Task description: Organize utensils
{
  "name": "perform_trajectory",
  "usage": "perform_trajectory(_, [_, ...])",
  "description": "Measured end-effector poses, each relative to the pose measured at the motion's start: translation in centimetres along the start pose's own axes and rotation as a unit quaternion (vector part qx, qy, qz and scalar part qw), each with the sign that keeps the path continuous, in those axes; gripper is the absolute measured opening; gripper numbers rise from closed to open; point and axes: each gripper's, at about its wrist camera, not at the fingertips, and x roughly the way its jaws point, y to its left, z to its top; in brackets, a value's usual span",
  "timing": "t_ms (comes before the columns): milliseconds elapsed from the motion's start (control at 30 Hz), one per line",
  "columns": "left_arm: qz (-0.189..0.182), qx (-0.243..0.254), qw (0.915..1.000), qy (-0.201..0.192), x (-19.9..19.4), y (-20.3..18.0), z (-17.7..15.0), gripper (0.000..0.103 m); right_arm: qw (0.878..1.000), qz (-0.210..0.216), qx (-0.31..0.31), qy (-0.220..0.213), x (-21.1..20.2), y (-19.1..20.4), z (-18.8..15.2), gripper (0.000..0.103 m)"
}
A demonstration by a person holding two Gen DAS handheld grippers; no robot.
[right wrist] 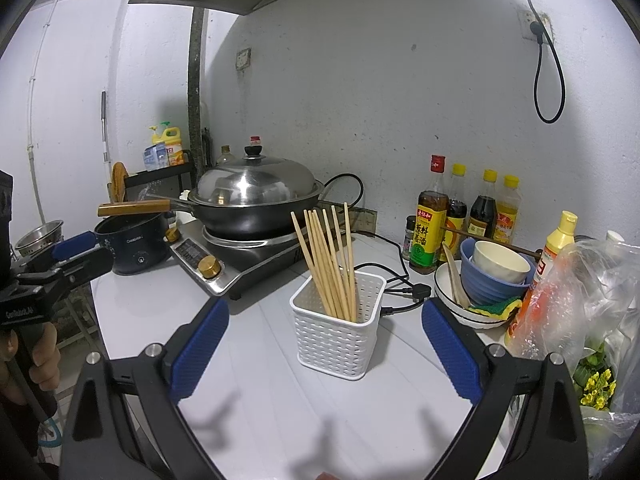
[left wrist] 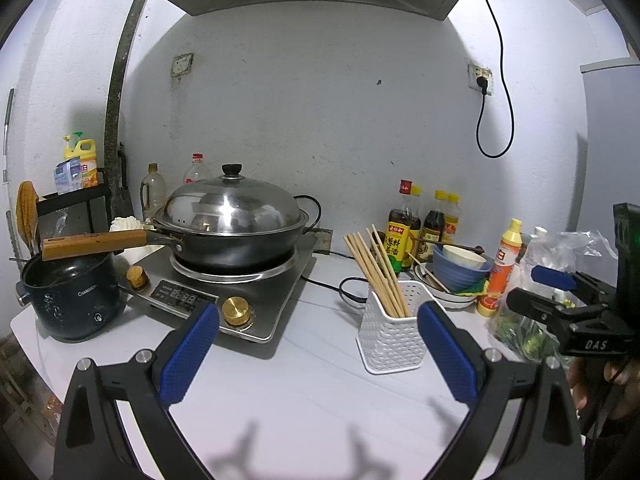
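A white perforated holder (left wrist: pixel 390 340) (right wrist: pixel 340 340) stands on the white counter with several wooden chopsticks (left wrist: pixel 376 268) (right wrist: pixel 330 260) leaning in it. My left gripper (left wrist: pixel 320 344) is open and empty, with the holder just ahead of its right finger. In the right wrist view, my right gripper (right wrist: pixel 325 344) is open and empty too, and the holder stands just beyond the gap between its blue pads. Each gripper shows at the edge of the other's view: the right gripper (left wrist: pixel 536 292) and the left gripper (right wrist: pixel 80 258). A pale spoon (right wrist: pixel 454 276) lies in the white plate (right wrist: pixel 444 280) beside stacked bowls (right wrist: pixel 496 280).
An induction cooker (left wrist: pixel 256 300) carries a lidded wok (left wrist: pixel 230 216) with a wooden handle, and a dark pot (left wrist: pixel 68 296) stands to its left. Sauce bottles (right wrist: pixel 432 220) line the wall. A plastic bag of greens (right wrist: pixel 592 320) sits at the right. A black cable (right wrist: pixel 396 276) runs behind the holder.
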Motion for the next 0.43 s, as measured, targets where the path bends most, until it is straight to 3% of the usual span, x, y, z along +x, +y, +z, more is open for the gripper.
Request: perform_trajectory(433, [-0.006,-0.002,0.9999,0.012,0.97,0.17,-0.09,0.099,1.000,-0.003,0.002,0.006,0.32,-0.25,-0.28,0.097])
